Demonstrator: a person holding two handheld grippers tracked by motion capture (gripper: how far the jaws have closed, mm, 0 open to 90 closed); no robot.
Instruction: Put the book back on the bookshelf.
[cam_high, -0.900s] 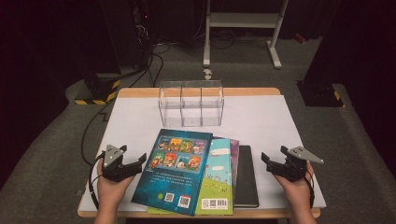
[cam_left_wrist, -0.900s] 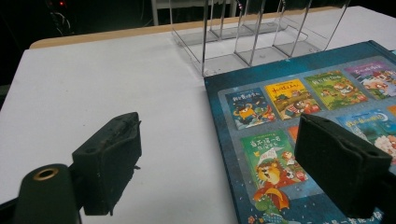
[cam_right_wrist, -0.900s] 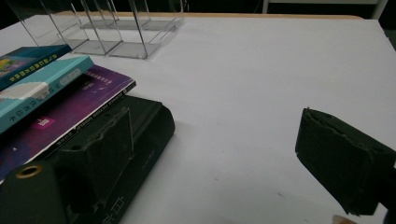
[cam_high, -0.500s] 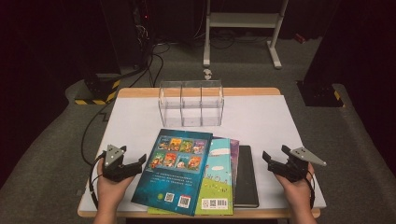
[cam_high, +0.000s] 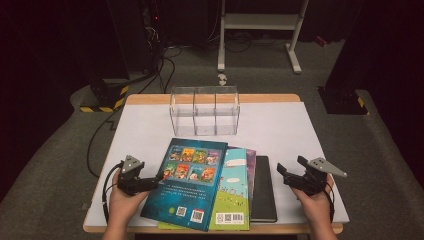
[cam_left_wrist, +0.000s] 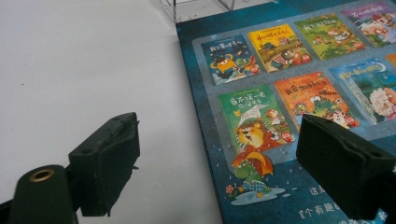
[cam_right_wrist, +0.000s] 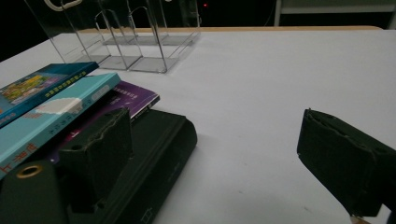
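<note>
A stack of books lies at the table's near edge. Topmost is a dark blue picture book (cam_high: 190, 185) (cam_left_wrist: 289, 93), over a light blue book (cam_high: 234, 187) (cam_right_wrist: 56, 112), a purple one (cam_high: 251, 159) (cam_right_wrist: 133, 99) and a black book (cam_high: 263, 192) (cam_right_wrist: 159, 154). My left gripper (cam_high: 154, 180) (cam_left_wrist: 224, 163) is open, low at the blue book's left edge, which runs between its jaws. My right gripper (cam_high: 285, 176) (cam_right_wrist: 224, 158) is open beside the black book's right edge, its left jaw above that book.
A clear acrylic organiser (cam_high: 205, 111) (cam_right_wrist: 135, 42) with three compartments stands behind the books at mid table. White table surface (cam_high: 280, 130) lies to its right and left. Cables and a metal stand are on the floor beyond the table.
</note>
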